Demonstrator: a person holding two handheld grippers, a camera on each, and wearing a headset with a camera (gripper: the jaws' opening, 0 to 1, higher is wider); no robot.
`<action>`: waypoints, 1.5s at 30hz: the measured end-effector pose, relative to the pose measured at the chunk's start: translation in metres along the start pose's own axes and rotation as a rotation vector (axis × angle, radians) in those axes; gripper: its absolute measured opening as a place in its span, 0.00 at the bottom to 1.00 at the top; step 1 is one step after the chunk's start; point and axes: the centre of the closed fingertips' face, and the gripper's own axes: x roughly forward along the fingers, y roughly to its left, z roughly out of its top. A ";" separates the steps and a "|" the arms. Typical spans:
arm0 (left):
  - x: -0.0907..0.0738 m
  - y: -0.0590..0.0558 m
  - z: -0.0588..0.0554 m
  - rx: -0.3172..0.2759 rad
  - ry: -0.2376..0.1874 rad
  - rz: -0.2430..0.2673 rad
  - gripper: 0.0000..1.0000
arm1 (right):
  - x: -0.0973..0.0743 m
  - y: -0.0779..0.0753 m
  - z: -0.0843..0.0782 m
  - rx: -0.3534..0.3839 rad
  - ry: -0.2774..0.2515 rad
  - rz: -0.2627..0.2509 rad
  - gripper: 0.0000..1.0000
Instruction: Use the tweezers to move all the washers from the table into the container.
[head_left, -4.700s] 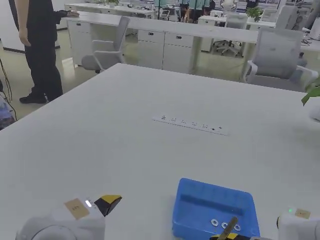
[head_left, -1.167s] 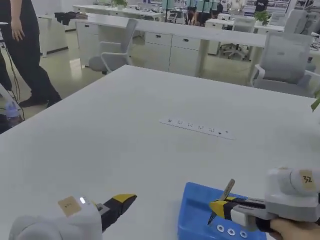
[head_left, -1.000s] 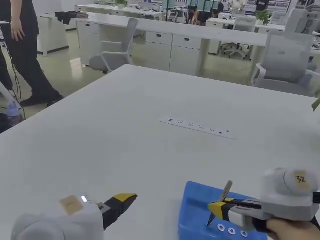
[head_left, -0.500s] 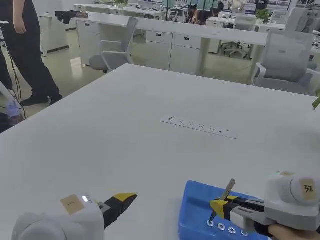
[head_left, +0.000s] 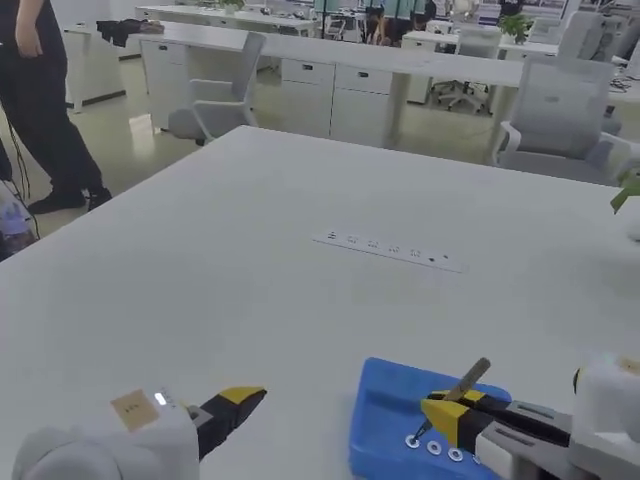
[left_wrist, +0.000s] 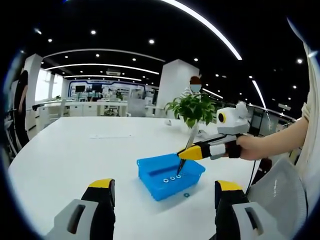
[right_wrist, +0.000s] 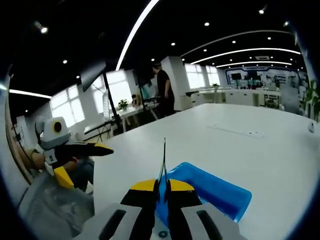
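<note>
Progress: three washers (left_wrist: 172, 177) lie in a row on the floor of the blue container (head_left: 385, 405), which sits by the tabletop's (head_left: 250, 260) near edge, towards its right side. One stray washer (left_wrist: 186, 195), as I read that small ring, lies on the tabletop just outside the container's wall, not yet moved. Judgement: mostly done, at least one pick left.

Right tool (right_wrist: 162, 186) is clamped on the tweezers (left_wrist: 191, 137), tips down inside the container close to the row; whether they grip a washer I cannot tell. Left tool (left_wrist: 165, 184) has its jaws wide, empty, near the same edge, left of the container.

Washers look small, flat, pale, with dark centres
</note>
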 end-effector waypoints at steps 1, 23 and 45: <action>0.000 0.000 0.000 0.001 0.002 -0.001 0.84 | -0.001 0.003 -0.001 -0.004 0.001 0.008 0.04; 0.000 0.001 -0.003 0.019 0.023 0.005 0.82 | -0.001 0.015 -0.071 -0.188 0.193 0.023 0.04; 0.000 0.000 -0.007 0.040 0.046 0.003 0.81 | -0.007 0.020 -0.067 -0.099 0.158 0.023 0.04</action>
